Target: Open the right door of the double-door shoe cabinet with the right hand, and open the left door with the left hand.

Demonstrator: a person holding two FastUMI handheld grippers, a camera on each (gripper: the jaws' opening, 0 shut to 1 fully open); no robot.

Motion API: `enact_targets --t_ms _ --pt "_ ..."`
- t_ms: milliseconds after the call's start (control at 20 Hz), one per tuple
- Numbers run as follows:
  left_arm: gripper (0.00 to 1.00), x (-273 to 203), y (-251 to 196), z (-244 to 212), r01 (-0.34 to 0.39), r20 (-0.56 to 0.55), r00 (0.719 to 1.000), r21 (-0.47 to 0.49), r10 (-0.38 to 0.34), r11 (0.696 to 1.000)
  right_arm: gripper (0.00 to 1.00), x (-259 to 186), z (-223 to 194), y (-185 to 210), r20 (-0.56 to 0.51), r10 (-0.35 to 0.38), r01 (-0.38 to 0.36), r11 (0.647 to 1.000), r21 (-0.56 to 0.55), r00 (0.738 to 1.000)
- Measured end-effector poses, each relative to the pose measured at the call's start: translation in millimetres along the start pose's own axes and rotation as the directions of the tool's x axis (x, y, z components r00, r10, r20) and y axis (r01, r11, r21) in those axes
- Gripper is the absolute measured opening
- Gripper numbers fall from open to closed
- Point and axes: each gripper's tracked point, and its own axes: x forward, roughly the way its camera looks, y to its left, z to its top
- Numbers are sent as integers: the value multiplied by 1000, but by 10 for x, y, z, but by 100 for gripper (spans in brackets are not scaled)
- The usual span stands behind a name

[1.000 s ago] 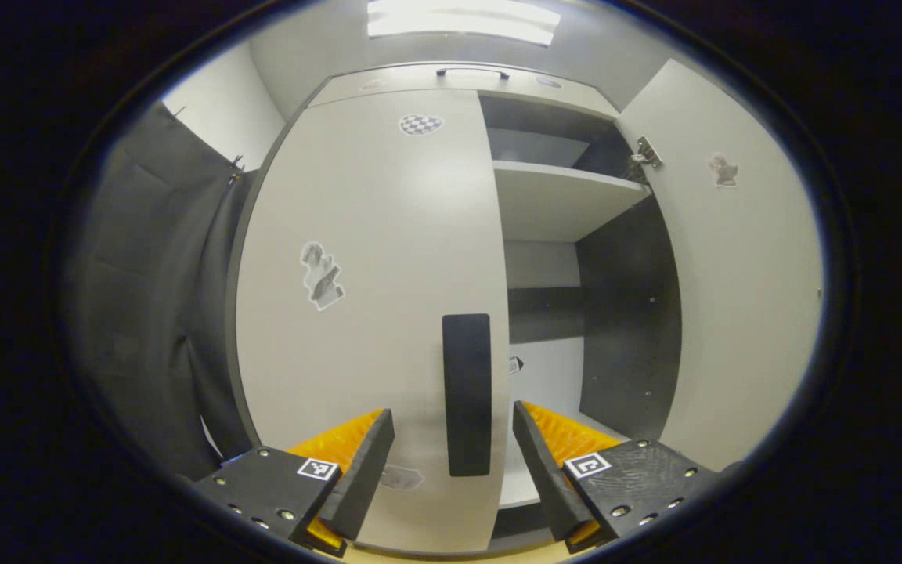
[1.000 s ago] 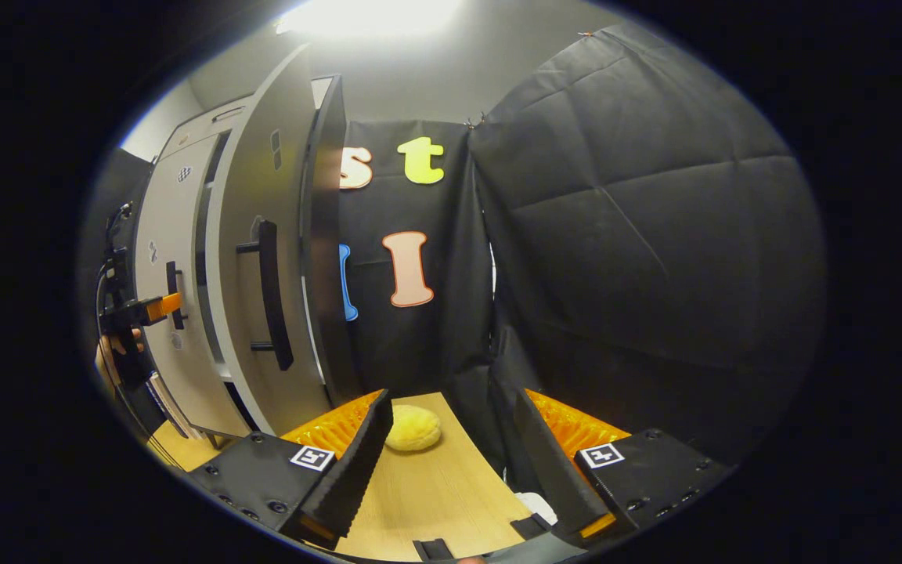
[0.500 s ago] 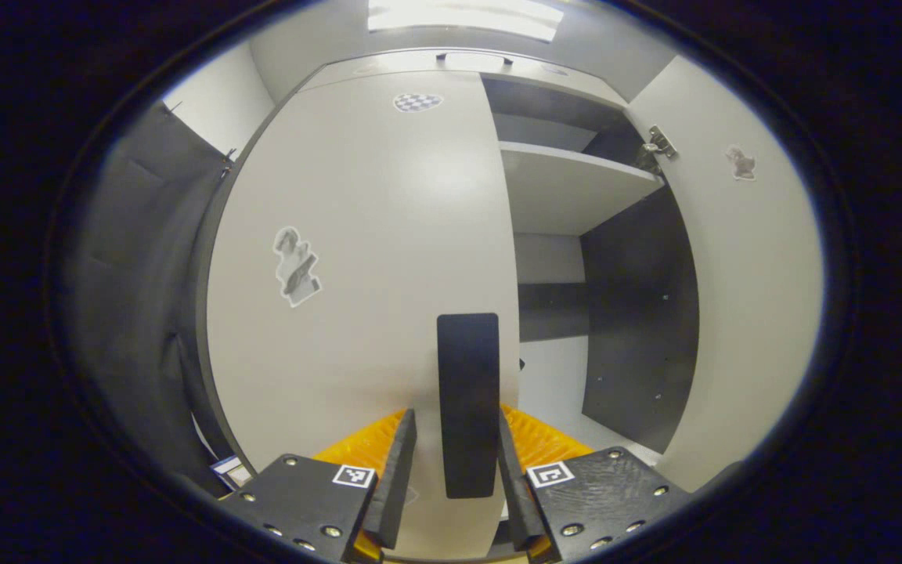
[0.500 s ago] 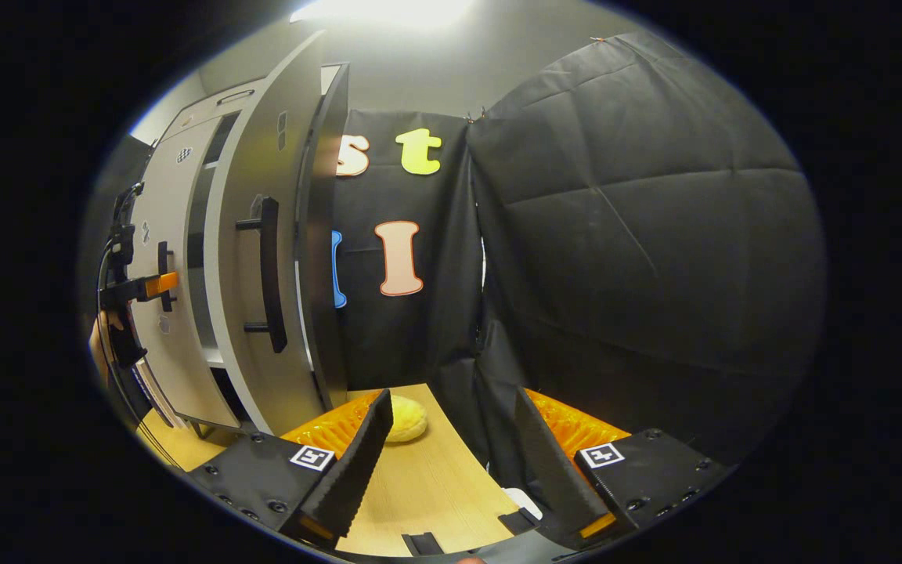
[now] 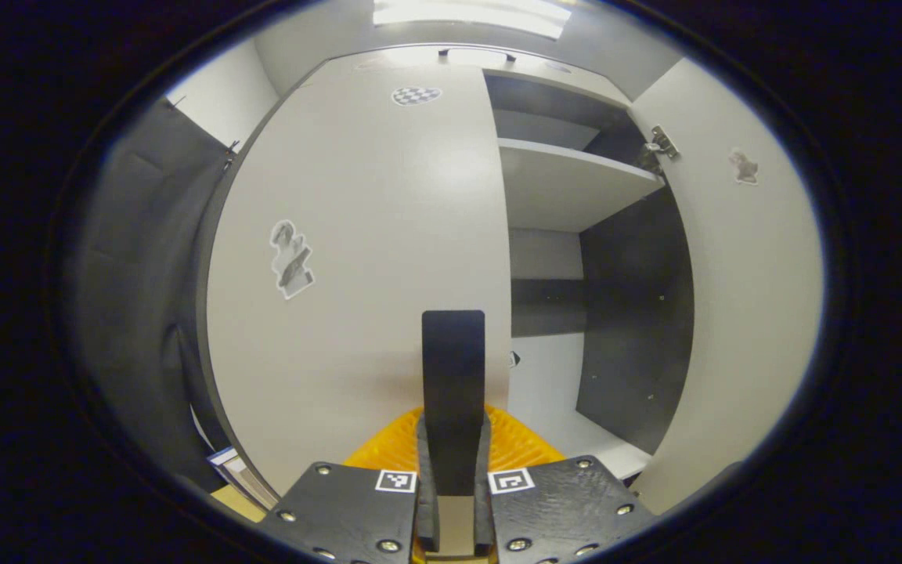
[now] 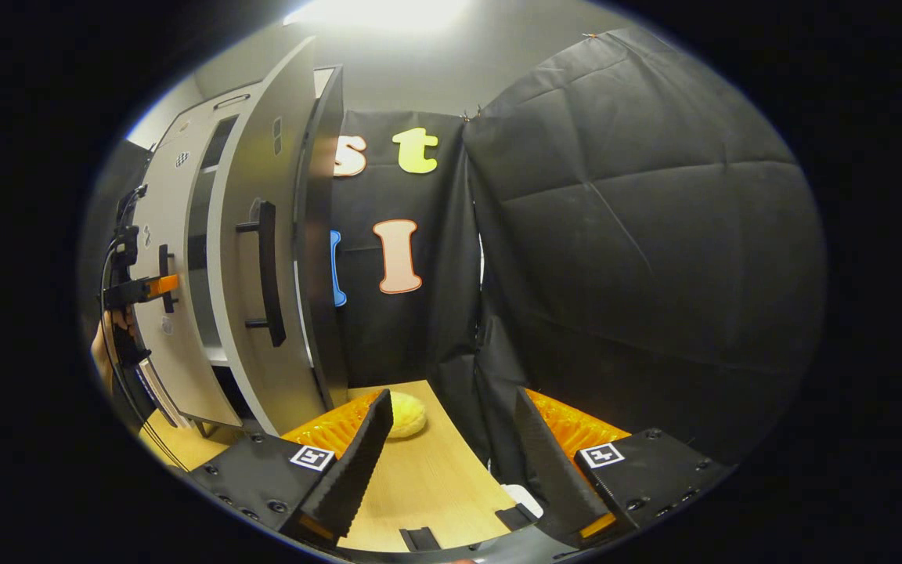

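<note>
In the left gripper view the pale grey left door (image 5: 357, 251) of the shoe cabinet stands closed, and its black bar handle (image 5: 452, 376) runs down between my fingers. My left gripper (image 5: 452, 501) is shut on that handle. The right door (image 5: 741, 298) is swung open, showing a shelf (image 5: 568, 184) and dark inner walls. In the right gripper view my right gripper (image 6: 451, 470) hangs open over the wooden floor, holding nothing. The open right door (image 6: 255, 258) with its black handle (image 6: 267, 270) is to its left. Farther left the other gripper (image 6: 142, 290) sits on the left door's handle.
A yellow fluffy object (image 6: 404, 413) lies on the wooden floor (image 6: 427, 486) near the open door's foot. Black cloth walls (image 6: 639, 251) close in the right side and stand left of the cabinet (image 5: 138, 298). A small white item (image 6: 521, 495) lies by the right finger.
My left gripper moved up to the left door's handle and its fingers closed from wide open onto it. The right gripper stayed open and barely shifted.
</note>
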Motion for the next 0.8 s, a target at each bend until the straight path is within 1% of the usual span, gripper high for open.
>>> enact_targets --t_ms 100,150,200,300,450,600,650,800 --pt "20 -53 0 8 -1 -6 1000 -11 1 1000 98 -8 28 -10 6 11 -11 1000 0 1000" --pt "19 -92 6 14 -2 -8 1000 -16 2 1000 98 -8 35 -20 10 16 -16 1000 0 1000" --pt "20 -133 15 24 -3 -9 1000 -19 2 1000 98 -18 46 -32 14 21 -21 1000 2 1000" --pt "19 -223 16 51 -3 -11 1000 -23 3 1000 98 -23 67 -42 18 36 -36 999 5 999" --pt "20 -343 34 78 -3 -18 1000 -29 3 1000 98 -24 65 -6 22 74 -74 997 5 997" --pt "19 -485 85 98 -10 -25 1000 -33 9 999 98 -65 76 3 25 111 -110 994 -18 994" --pt "20 -540 107 94 -14 -28 1000 -33 13 999 100 -98 73 9 27 126 -125 992 -21 992" --pt "18 -678 156 121 -25 -33 999 -30 24 999 100 -108 106 64 28 164 -163 986 -32 986"
